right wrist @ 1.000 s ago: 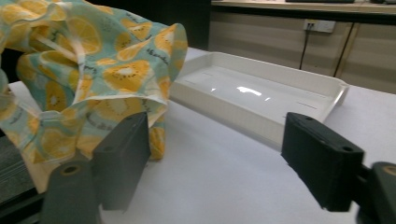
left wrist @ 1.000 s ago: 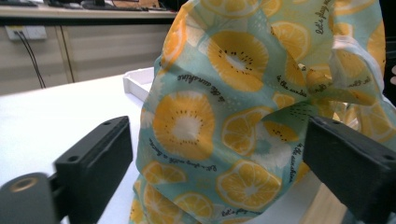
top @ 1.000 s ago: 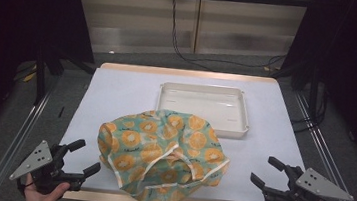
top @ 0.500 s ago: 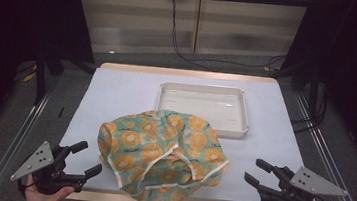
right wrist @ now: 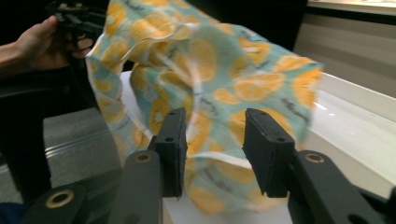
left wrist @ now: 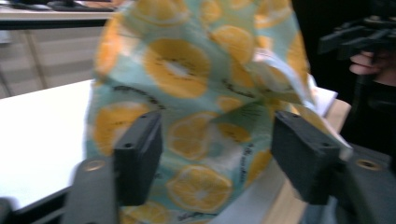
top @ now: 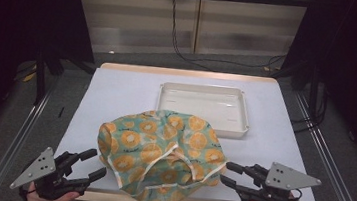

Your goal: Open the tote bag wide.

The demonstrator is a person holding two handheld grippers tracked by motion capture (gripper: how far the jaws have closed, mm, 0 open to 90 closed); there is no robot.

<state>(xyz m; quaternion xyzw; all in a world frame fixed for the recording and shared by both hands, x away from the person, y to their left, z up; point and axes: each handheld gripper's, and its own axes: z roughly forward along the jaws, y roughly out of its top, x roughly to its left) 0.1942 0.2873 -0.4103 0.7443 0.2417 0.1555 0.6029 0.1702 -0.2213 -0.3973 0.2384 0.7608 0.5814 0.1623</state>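
While the near edge of the table [top: 118,81] is approached from both sides, the left gripper [top: 93,166] is seen at seven o'clock and the right gripper [top: 226,173] at five o'clock. Both pairs of jaws have just been closing, yet a gap is kept on each; no cloth is pinched, though the orange-print cloth [top: 161,151] is framed just ahead of them in both gripper views. Heaped at the table's near middle, the cloth is overlapped onto the white tray [top: 202,94], which is set behind it toward one o'clock.
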